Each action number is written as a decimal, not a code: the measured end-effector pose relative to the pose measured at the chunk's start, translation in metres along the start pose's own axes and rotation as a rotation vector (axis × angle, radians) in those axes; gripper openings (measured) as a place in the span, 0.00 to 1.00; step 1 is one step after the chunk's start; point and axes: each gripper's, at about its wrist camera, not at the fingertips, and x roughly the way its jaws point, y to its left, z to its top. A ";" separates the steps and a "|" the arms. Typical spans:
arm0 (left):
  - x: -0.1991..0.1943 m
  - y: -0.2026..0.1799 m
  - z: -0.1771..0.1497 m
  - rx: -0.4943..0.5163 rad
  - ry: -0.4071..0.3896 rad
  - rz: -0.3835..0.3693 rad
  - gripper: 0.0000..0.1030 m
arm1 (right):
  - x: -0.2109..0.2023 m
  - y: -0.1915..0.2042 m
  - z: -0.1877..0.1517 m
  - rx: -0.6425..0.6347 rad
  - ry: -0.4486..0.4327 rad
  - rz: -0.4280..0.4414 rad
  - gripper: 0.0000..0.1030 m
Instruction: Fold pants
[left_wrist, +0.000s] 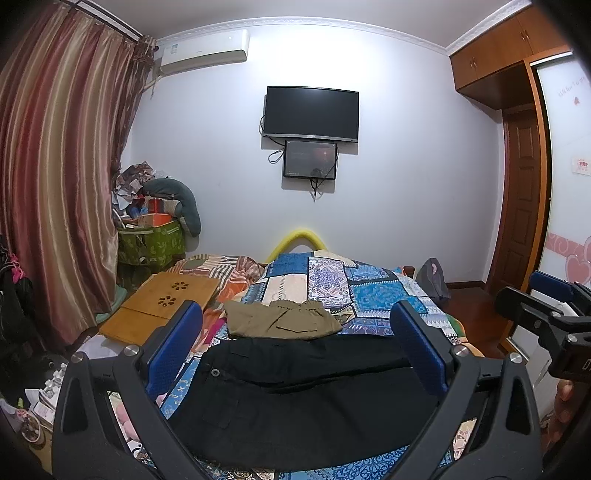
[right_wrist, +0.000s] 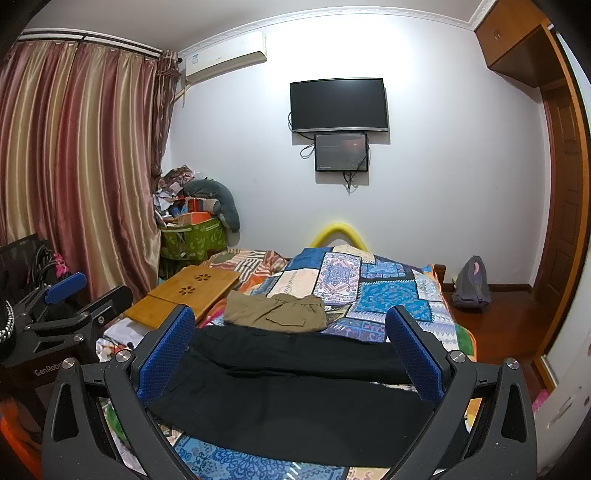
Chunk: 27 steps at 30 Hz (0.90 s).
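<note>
Black pants (left_wrist: 303, 398) lie spread across the near part of the bed, with the waist button at the left; they also show in the right wrist view (right_wrist: 295, 391). My left gripper (left_wrist: 295, 332) is open above them, holding nothing. My right gripper (right_wrist: 291, 332) is open above them too, empty. The right gripper shows at the right edge of the left wrist view (left_wrist: 546, 306), and the left gripper shows at the left edge of the right wrist view (right_wrist: 62, 306). Folded khaki pants (left_wrist: 280, 319) lie just beyond the black pants, also seen in the right wrist view (right_wrist: 275, 312).
The bed has a blue patchwork cover (left_wrist: 332, 288). A wooden lap tray (left_wrist: 162, 302) lies at its left side. A green box of clutter (left_wrist: 151, 240) stands by the curtain (left_wrist: 55, 166). A grey backpack (right_wrist: 472, 282) sits on the floor at right.
</note>
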 end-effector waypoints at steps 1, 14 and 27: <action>0.000 -0.001 0.000 0.000 0.000 0.000 1.00 | 0.000 0.001 0.000 -0.002 0.000 -0.001 1.00; 0.001 -0.001 0.000 0.000 0.000 -0.003 1.00 | 0.001 -0.004 0.000 0.004 0.002 -0.006 1.00; 0.003 -0.003 0.000 0.008 -0.001 -0.010 1.00 | 0.003 -0.007 -0.001 0.007 -0.002 -0.013 1.00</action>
